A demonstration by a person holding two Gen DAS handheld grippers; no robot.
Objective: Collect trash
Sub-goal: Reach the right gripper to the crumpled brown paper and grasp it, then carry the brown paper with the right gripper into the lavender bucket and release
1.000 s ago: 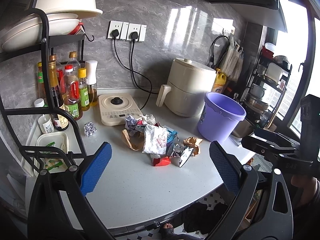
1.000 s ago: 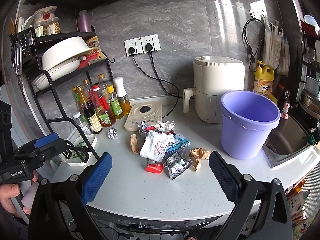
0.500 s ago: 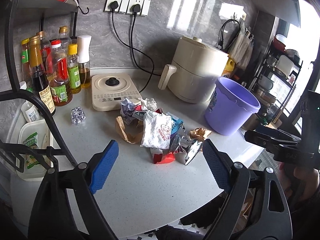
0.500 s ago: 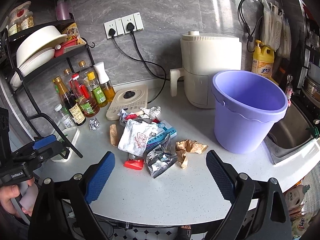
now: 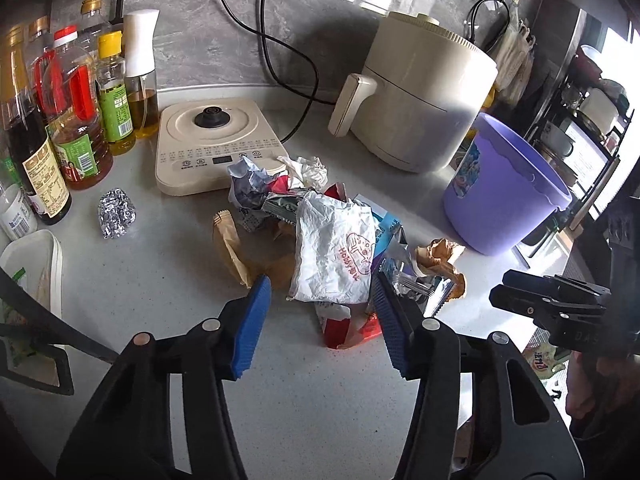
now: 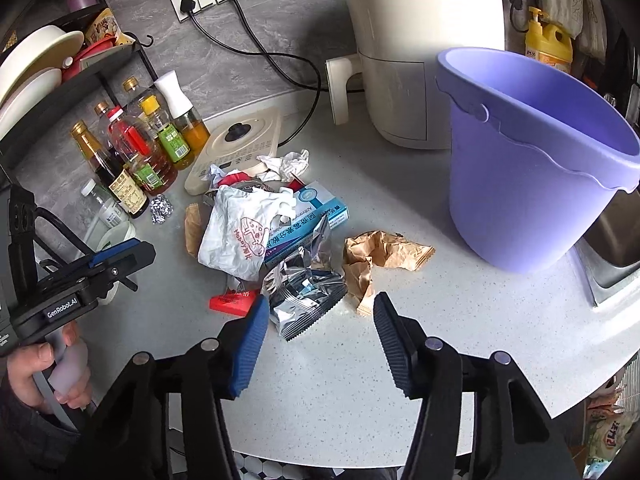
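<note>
White wrapper (image 5: 334, 256) mid-frame, now between my left gripper (image 5: 322, 300) blades; both grippers closed in on pile. Right gripper (image 6: 318, 320) spread over foil pouch (image 6: 306, 294). Nothing held; purple bucket (image 6: 532, 184) waiting upper right.

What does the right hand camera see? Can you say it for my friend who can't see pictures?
The open right gripper hovers over a pile of trash on a kitchen counter: a white bag, a silver wrapper and crumpled brown paper. A purple bucket stands to the right, and sauce bottles to the left.
</note>
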